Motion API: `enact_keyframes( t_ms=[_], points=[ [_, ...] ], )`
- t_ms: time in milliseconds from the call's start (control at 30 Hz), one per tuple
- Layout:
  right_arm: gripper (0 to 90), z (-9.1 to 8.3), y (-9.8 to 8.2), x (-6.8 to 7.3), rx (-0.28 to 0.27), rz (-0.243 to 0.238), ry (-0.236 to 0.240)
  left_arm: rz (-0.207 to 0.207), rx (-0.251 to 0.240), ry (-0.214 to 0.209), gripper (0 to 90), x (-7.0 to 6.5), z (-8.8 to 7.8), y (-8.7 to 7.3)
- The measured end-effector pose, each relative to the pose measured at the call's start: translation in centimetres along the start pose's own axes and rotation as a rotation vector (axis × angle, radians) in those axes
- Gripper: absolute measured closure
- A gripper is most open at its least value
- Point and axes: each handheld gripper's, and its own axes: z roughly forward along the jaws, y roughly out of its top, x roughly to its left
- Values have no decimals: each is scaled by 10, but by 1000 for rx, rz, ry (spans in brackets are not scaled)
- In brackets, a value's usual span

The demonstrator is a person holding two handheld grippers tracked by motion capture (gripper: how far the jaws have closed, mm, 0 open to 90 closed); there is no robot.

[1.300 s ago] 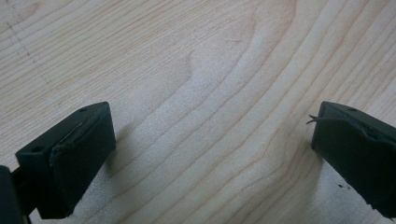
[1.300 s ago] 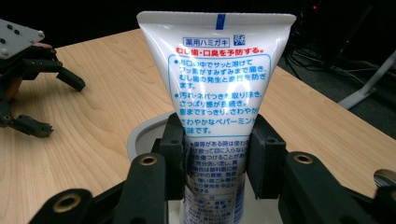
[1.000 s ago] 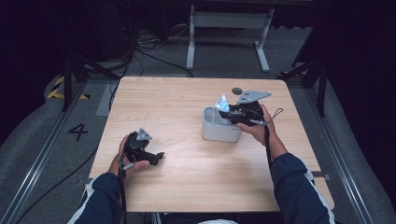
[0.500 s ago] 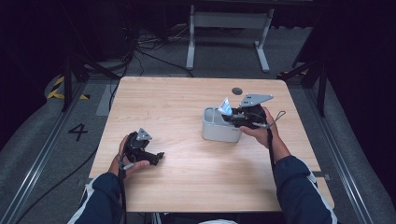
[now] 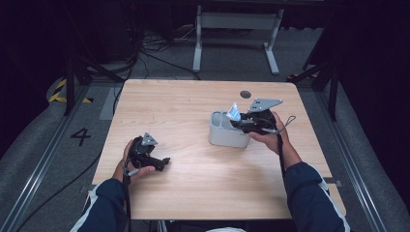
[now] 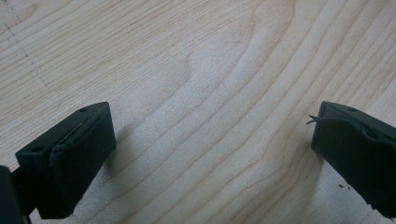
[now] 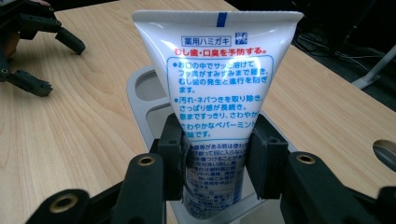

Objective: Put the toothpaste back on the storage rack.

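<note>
Right gripper view has my right gripper [image 7: 215, 156] jaws pinching the toothpaste tube [image 7: 217, 84] upright over the grey holder [image 5: 227, 131]; if it catches the holder's rim, the holder may tip, while my left gripper [image 5: 151, 157] idles spread.

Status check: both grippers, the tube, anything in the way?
Right gripper shut on toothpaste tube, tube's lower end inside grey holder. Left gripper open over bare table. Nothing in the way.
</note>
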Motion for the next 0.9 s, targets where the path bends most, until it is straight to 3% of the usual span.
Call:
enact_keyframes(
  t_ms=[500,900],
  points=[
    [620,3,3,5,19,-30,1,1,5,-3,1,0,0,0],
    [594,-2,3,4,2,-13,-8,-5,1,-4,2,-1,0,0]
  ],
)
